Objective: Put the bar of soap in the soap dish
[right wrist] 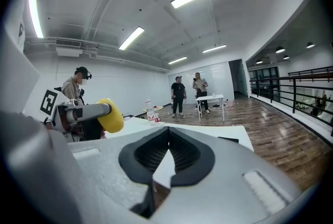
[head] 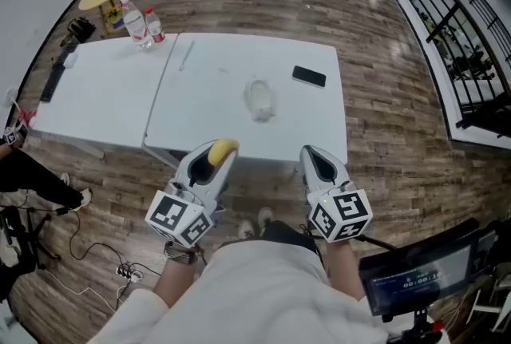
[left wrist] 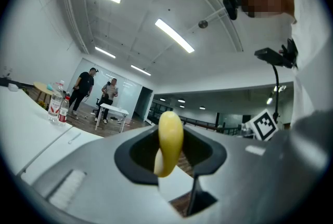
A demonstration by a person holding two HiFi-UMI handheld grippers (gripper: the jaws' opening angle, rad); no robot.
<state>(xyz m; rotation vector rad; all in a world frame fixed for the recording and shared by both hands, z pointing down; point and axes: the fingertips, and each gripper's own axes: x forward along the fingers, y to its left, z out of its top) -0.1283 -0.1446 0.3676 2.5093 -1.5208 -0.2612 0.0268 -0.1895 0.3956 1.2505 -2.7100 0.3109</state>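
The yellow bar of soap (head: 224,147) is pinched between the jaws of my left gripper (head: 215,155), held in the air in front of the white table's near edge. In the left gripper view the soap (left wrist: 169,140) stands on edge between the dark pads. A clear soap dish (head: 259,100) sits on the table (head: 215,111), a good way beyond both grippers. To the right of the left one, my right gripper (head: 314,156) is shut with nothing in it; in its own view the fingertips (right wrist: 167,146) meet. That view also shows the soap (right wrist: 110,115) at the left.
A black phone (head: 309,77) lies right of the dish. Two bottles (head: 142,25) stand at the table's far left, and a pen (head: 186,56) lies near them. People (right wrist: 187,94) stand by another table far behind. A railing (head: 455,23) runs along the right.
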